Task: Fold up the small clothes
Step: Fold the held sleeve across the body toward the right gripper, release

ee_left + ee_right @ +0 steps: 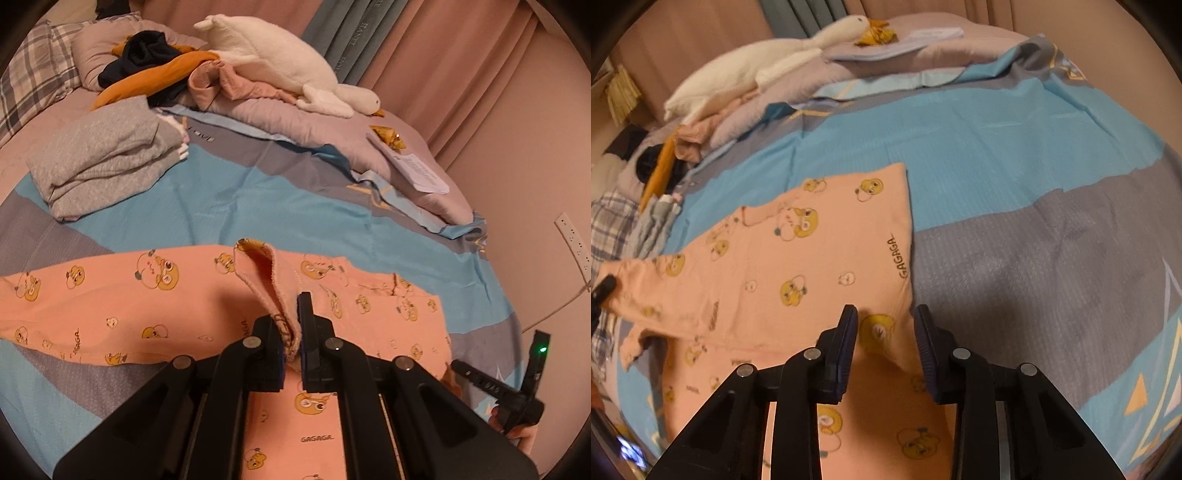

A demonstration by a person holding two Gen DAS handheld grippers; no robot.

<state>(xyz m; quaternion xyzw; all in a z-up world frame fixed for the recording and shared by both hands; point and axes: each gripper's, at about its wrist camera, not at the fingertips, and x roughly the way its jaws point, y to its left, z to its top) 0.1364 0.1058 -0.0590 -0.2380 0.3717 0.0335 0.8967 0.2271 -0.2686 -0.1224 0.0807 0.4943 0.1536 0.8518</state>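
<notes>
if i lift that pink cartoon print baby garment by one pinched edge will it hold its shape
Probably not: the pink cartoon-print garment looks thin and floppy, its pinched edge drooping over the left gripper. It likely weighs little, lying flat and creased. It may drag on the blue and grey bedsheet.

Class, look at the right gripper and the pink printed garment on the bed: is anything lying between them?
Nothing visible does. The right gripper hangs with its jaws apart right over an edge of the pink garment, bare cloth between them. The left gripper already pinches a raised fold of it.
</notes>
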